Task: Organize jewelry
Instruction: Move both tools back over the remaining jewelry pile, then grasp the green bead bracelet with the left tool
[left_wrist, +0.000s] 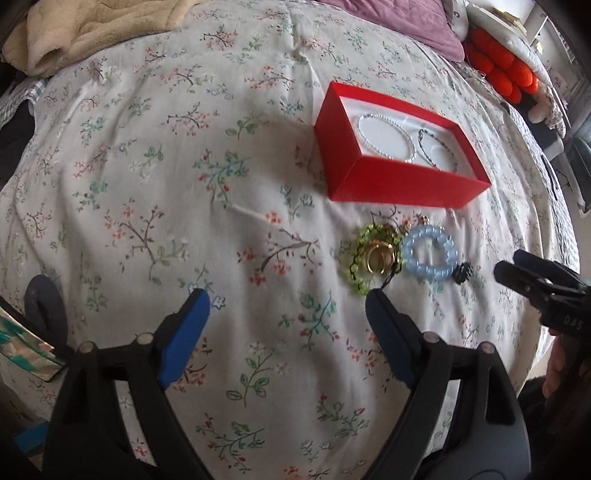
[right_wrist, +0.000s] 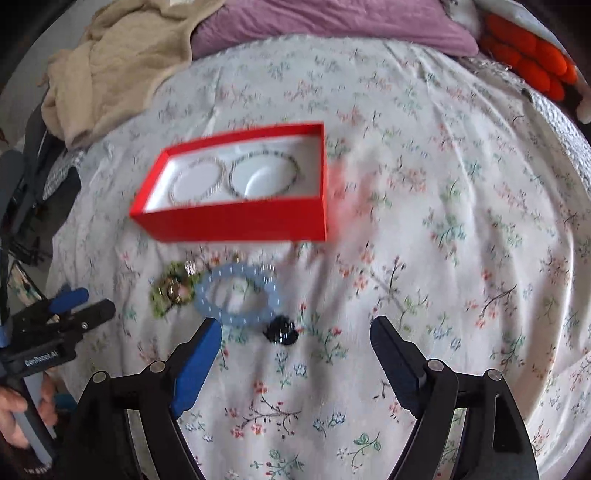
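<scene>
Red box (left_wrist: 402, 177): card, lid off, white inside, lying on the floral quilt (left_wrist: 184, 184).
In the box: a silver bracelet (left_wrist: 384, 138) and a dark bracelet (left_wrist: 434, 149), side by side, each around a white oval form.
Loose jewelry: lies on the quilt just in front of the box.
Blue bracelet (right_wrist: 236, 295): pale chunky beads, flat on the quilt.
Green bracelet (left_wrist: 369, 256): touches the blue one on its left side as both views show them, with a gold ring (left_wrist: 378, 260) in its middle.
Black piece (right_wrist: 281, 331): small, glossy, just beside the blue bracelet; what it is I cannot tell.
Left gripper (left_wrist: 286, 299): fingers spread wide, holding nothing, above the quilt near the green bracelet.
Right gripper (right_wrist: 295, 328): fingers spread wide, holding nothing, its left pad (right_wrist: 197, 365) near the blue bracelet.
Beyond: beige blanket (right_wrist: 122, 62), purple pillow (right_wrist: 332, 26), orange plush (left_wrist: 502, 70).
</scene>
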